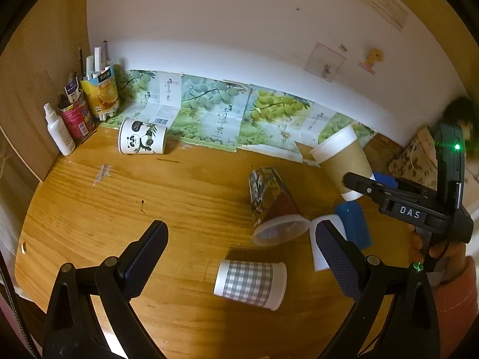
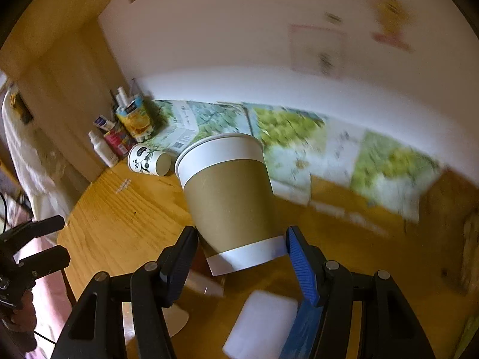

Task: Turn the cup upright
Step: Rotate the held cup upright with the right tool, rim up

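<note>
Two grippers share this wooden table [image 1: 89,197], and only one is loaded. The right gripper [image 2: 241,251] is clenched on the brown paper cup [image 2: 229,197]: its fingers [image 2: 302,261] press the white band at the cup's base from either side, the black-padded one on the left, the blue-padded one on the right. The cup sits between them with its open mouth up and away from the camera, tilted a little to the left. In the left wrist view the same cup [image 1: 344,161] hangs above the table near the back right, with the right gripper [image 1: 362,191] reaching in from the right; whether its base touches the wood cannot be told.

The left gripper [image 1: 242,239] is released, jaws spread wide, holding nothing. Below and between its fingers a grey checked cup [image 1: 250,282] lies on its side. Just beyond, a red patterned cup [image 1: 274,206] rests on its side with its mouth towards the camera. A white and blue cup [image 1: 339,239] stands just beside the left gripper's right finger. Well apart, near the back left corner, a panda cup [image 1: 142,140] lies on its side near a spray bottle [image 1: 58,130] and pen holders [image 1: 100,94].
</note>
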`<state>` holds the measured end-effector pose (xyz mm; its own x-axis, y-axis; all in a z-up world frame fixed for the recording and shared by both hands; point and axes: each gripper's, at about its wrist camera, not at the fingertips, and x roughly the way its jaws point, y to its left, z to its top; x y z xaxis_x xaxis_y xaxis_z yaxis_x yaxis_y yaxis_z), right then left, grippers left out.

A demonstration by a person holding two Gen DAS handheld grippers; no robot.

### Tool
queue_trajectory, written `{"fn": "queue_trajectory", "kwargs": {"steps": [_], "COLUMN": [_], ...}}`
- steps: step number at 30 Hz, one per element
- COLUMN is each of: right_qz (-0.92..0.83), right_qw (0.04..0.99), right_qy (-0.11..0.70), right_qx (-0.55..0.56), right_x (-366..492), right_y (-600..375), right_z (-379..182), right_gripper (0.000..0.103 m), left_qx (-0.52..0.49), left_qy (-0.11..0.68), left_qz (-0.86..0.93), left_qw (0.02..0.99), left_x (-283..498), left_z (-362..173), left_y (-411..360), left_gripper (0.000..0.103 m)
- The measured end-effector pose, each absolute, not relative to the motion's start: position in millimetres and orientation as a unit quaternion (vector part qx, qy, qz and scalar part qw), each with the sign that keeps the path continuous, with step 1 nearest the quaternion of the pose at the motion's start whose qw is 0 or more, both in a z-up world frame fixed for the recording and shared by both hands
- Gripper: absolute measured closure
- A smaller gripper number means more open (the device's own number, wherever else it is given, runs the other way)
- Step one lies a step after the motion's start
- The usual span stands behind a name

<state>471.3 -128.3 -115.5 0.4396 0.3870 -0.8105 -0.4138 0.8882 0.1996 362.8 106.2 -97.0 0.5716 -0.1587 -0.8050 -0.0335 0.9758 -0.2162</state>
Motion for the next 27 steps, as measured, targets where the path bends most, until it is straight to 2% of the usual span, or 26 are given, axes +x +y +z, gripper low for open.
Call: {"fn": "queue_trajectory", "kwargs": {"steps": [27], "right_qz": [0.066], "right_qw": [0.839], "right_qy": [0.515], "right_qx": [0.164], "right_x": [302.6], "right_y": [-185.1], "right_z": [-160.8], "right_gripper": [0.041], "left_qx": [-0.049], "left_qy": [0.481], "left_qz": [-0.106], "left_qw": [0.869], "left_x": [257.9], "left_z": [-108.8], "left_y": [79.2], "left_gripper": [0.004]}}
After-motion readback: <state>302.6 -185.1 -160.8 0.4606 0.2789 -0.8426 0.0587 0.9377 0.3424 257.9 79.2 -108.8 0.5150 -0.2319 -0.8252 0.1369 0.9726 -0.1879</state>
